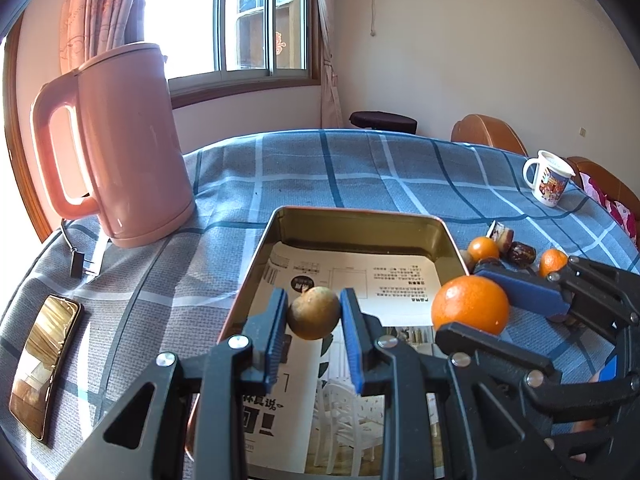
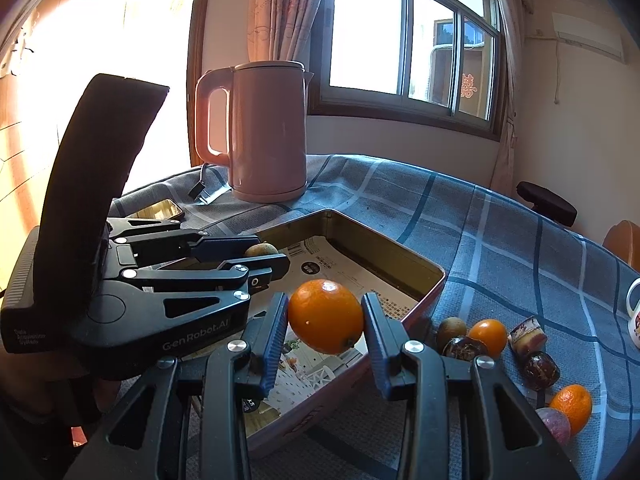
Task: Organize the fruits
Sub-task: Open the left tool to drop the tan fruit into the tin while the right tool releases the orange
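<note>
My left gripper (image 1: 314, 312) is shut on a brown-green round fruit (image 1: 314, 312) and holds it above the open metal tin (image 1: 360, 216), which is lined with printed paper. My right gripper (image 2: 325, 322) is shut on a large orange (image 2: 325, 322) above the tin's right edge (image 2: 432, 280); the orange also shows in the left wrist view (image 1: 470, 310). The left gripper (image 2: 264, 258) shows from the side in the right wrist view. Loose fruits lie on the cloth right of the tin: small oranges (image 2: 488, 336) (image 2: 572, 406), a kiwi (image 2: 451, 330), dark round fruits (image 2: 541, 370).
A pink kettle (image 1: 124, 152) with its cord stands at the back left on the blue checked tablecloth (image 1: 360, 168). A phone (image 1: 44, 364) lies at the left edge. A printed mug (image 1: 550, 180) stands at the far right. Wooden chairs (image 1: 488, 132) stand behind the table.
</note>
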### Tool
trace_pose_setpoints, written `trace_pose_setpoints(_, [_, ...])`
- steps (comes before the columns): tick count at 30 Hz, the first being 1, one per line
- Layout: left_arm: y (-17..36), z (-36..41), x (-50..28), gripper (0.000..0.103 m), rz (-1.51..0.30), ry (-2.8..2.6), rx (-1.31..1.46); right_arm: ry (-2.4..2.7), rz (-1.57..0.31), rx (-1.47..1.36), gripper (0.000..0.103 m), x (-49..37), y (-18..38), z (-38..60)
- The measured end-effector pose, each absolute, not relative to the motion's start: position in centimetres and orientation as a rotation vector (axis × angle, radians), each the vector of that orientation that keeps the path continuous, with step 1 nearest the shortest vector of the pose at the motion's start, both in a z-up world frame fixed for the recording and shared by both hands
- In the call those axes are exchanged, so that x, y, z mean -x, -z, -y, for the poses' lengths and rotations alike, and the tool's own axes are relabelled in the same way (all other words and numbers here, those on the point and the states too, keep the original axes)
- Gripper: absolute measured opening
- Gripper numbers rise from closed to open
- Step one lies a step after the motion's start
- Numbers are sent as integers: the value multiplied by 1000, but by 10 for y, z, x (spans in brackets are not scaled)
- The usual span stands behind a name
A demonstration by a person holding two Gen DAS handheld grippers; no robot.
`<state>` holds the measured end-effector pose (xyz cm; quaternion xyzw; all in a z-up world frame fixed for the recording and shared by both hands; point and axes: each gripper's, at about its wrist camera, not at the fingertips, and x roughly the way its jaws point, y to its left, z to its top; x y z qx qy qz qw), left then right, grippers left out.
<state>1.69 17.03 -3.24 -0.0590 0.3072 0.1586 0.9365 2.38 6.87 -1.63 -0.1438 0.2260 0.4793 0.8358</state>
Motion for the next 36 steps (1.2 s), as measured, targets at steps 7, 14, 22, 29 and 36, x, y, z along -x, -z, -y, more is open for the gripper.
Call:
trace_pose_setpoints(7, [34,-173,-19,29,-641,-325,132,-1010,-505,336,40,-25,19,-76])
trace_pose_setpoints(14, [34,-172,-19,29,-638,-331,129,-1006,-514,341,40,-27,21,-77])
trace_pose_setpoints(22, [33,-172,-17,33,-629,-339,128,-1005,-518,336,41,-28,21,-77])
trace_pose_setpoints(29, [31,-171,-14,54,-608,-358,122,-986,-505,304,48,-29,19,-71])
trace_pose_setpoints(36, [17,-159,8,72,-460,-359,101,-892,-424,280,49,-26,10,-40])
